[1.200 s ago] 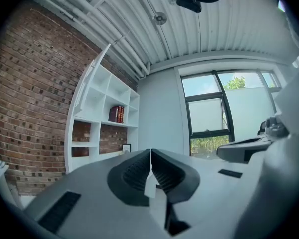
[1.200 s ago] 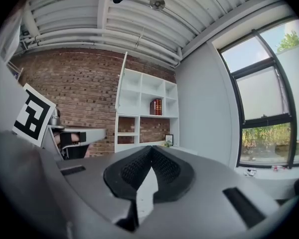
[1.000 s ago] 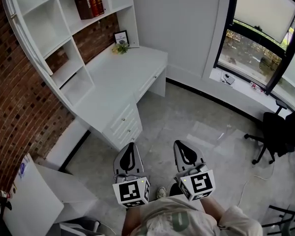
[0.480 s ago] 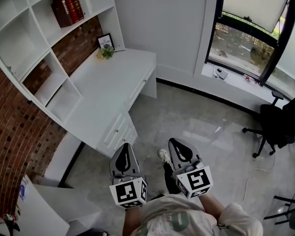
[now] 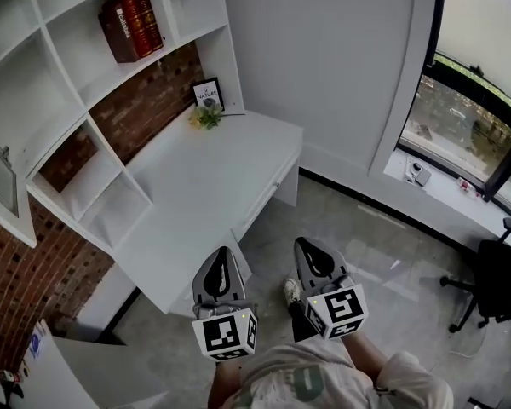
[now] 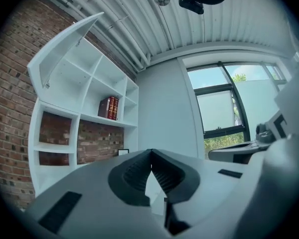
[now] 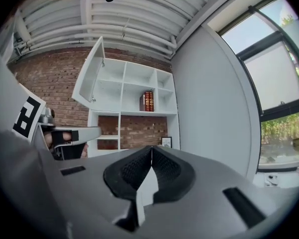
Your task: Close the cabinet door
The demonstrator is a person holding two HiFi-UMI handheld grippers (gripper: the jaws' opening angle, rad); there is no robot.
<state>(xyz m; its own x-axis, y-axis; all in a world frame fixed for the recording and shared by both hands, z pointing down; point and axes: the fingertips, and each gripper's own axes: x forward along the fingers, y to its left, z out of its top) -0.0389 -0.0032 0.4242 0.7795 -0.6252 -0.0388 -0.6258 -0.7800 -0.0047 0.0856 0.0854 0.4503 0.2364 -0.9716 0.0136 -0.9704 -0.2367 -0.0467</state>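
**Both jaws shut and empty; door high to your left**

Left gripper (image 6: 151, 153): jaws together, nothing between them. Right gripper (image 7: 151, 149): likewise.

Cabinet door (image 7: 91, 69): swung upward from the shelf unit's top-left bay, free edge jutting into the room. It lies above and left of your jaws, well apart. Your left gripper looks nearer.

Desk (image 5: 213, 177): the framed card (image 5: 208, 93) seems to read "NATURE".

Red books (image 5: 136, 20): spines illegible.

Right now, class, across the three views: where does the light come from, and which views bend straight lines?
Head view: soft daylight from the window, the desk evenly lit, lines mildly bowed. Left gripper view: strong fisheye, black round border, the shelves curving. Right gripper view: same fisheye; the raised cabinet door leans and bows.
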